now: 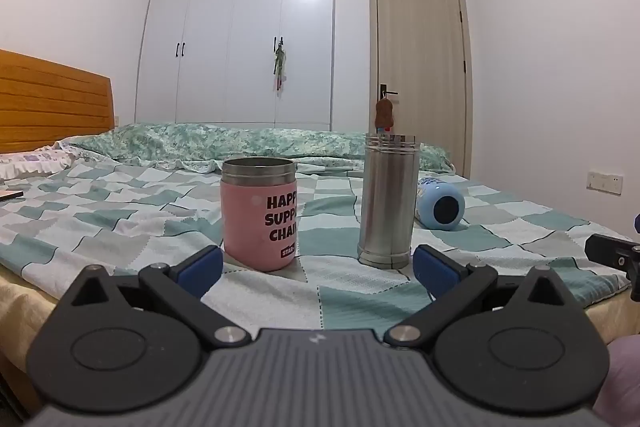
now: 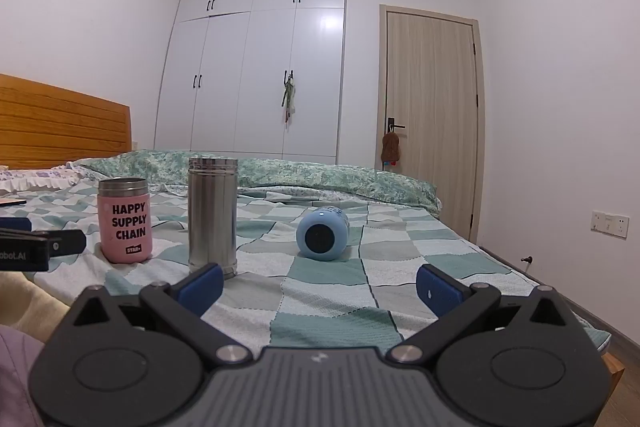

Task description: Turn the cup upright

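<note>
A light blue cup (image 2: 322, 234) lies on its side on the checked bedspread, its dark round base facing me; it also shows in the left wrist view (image 1: 440, 203), partly hidden behind the steel flask. A pink cup (image 1: 260, 214) (image 2: 125, 221) reading "HAPPY SUPPLY CHAIN" stands upright. A tall steel flask (image 1: 387, 201) (image 2: 212, 215) stands upright beside it. My left gripper (image 1: 318, 267) is open and empty, just short of the pink cup and flask. My right gripper (image 2: 320, 287) is open and empty, short of the blue cup.
The bed (image 2: 400, 267) has a wooden headboard (image 2: 60, 123) at left and a folded quilt (image 2: 300, 175) at the back. The bed's edge drops off at right near the wall. A wardrobe (image 2: 260, 67) and a door (image 2: 430, 115) stand behind.
</note>
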{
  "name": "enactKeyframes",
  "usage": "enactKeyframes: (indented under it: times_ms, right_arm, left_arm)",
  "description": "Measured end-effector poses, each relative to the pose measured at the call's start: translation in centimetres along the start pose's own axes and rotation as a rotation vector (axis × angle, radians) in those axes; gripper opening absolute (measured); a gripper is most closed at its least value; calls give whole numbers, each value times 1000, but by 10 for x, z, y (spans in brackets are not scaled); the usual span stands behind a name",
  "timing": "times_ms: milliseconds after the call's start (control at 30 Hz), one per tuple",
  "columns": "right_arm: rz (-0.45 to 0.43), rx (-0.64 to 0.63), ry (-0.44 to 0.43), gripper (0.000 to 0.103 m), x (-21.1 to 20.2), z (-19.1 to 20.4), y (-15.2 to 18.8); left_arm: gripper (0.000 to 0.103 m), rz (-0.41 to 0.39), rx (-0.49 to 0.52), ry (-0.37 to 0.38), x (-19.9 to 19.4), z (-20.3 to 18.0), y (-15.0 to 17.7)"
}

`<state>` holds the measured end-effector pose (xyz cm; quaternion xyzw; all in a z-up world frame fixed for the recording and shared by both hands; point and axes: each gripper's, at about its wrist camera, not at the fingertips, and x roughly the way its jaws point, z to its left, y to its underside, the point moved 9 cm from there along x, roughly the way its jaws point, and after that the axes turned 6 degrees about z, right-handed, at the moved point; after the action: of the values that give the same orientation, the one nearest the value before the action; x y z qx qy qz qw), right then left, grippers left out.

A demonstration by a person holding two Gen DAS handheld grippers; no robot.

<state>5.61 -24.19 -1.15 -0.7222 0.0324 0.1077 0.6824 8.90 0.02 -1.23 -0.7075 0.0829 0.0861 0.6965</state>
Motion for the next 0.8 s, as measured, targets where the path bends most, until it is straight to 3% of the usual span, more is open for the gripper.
enactKeyframes:
  times_ms: [800]
  right_arm:
    - [-3,-1,0,103,-1,-1,0]
  left_arm:
    - [103,-6,2,2,-1,0,0]
